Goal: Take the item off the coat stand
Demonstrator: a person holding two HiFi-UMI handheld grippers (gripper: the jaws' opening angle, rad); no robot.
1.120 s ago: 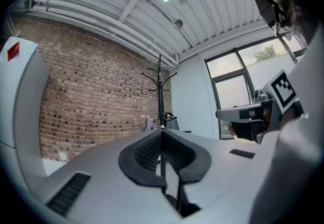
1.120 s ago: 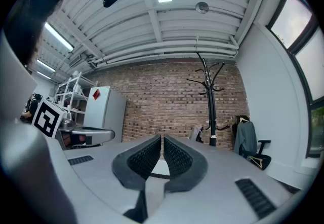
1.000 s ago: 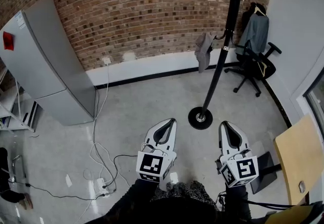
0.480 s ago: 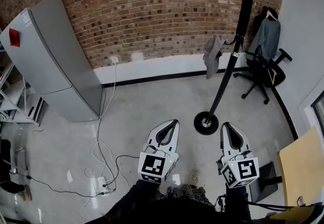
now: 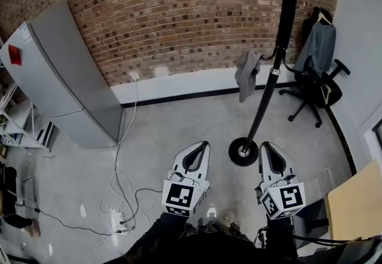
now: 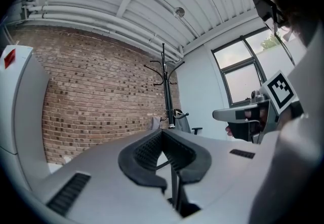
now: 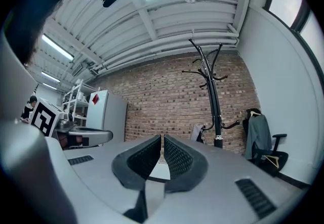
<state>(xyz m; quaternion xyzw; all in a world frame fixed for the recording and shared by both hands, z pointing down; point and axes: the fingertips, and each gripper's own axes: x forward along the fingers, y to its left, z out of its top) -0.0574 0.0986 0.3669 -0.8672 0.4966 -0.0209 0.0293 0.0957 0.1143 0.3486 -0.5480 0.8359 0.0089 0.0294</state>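
A grey garment (image 5: 246,73) is hanging from a low hook on the black coat stand (image 5: 276,63), in front of the brick wall (image 5: 179,12) and clear of the floor (image 5: 167,125). Both grippers are pointing level toward it, and it is hanging well apart from them, untouched. The left gripper (image 5: 200,144) is keeping its fingers (image 6: 147,149) pressed together with nothing between them. The right gripper (image 5: 267,146) is also holding its fingers (image 7: 177,154) closed and empty. In the head view, the stand's round base (image 5: 243,152) is sitting on the floor between the two grippers' tips. In the right gripper view, the garment (image 7: 197,133) is showing far off, just right of the fingertips' line. In the left gripper view, it (image 6: 154,123) is appearing small, just above the fingertips.
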